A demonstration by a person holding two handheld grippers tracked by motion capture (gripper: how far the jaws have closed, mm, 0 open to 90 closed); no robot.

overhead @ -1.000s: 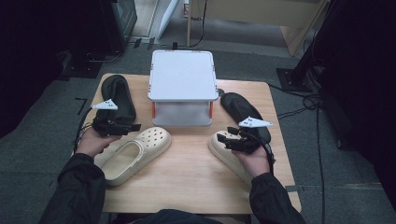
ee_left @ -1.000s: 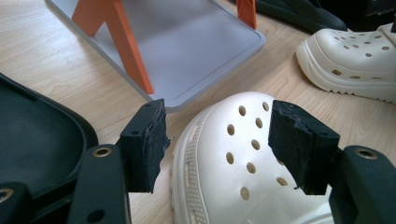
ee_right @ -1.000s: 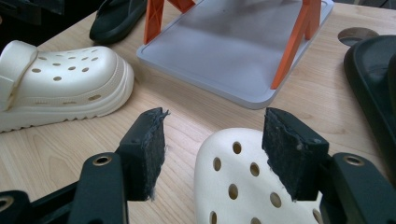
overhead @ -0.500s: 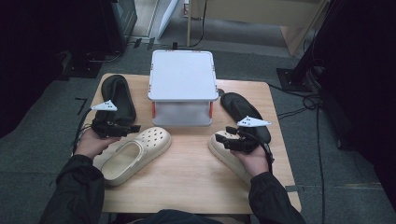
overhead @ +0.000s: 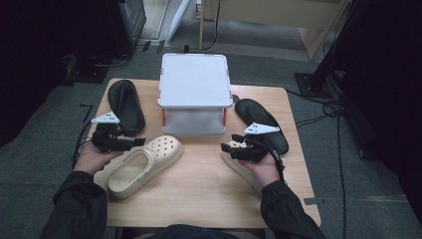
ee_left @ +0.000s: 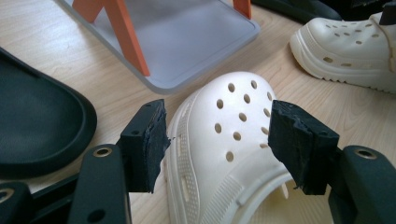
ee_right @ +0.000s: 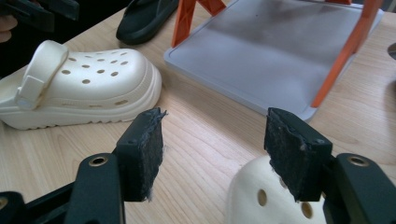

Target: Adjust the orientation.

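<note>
My left gripper [ee_left: 217,140] has its jaws spread over the left cream clog [ee_left: 224,154], just in front of the shelf rack [overhead: 195,92]. My right gripper [ee_right: 219,149] gapes above the right clog [ee_right: 266,200]. I'd lower squarely, then pinch the toe.

Probably a lab or workshop: a small wooden table [overhead: 199,189] stands on grey carpet [overhead: 45,164] amid loose cables [overhead: 328,107], dark equipment stands [overhead: 318,74] and a plywood bench [overhead: 278,15].

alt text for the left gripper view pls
The left gripper hovers open, its black fingers either side of a cream perforated foam clog on a wooden table, beside a black rubber slipper.
</note>
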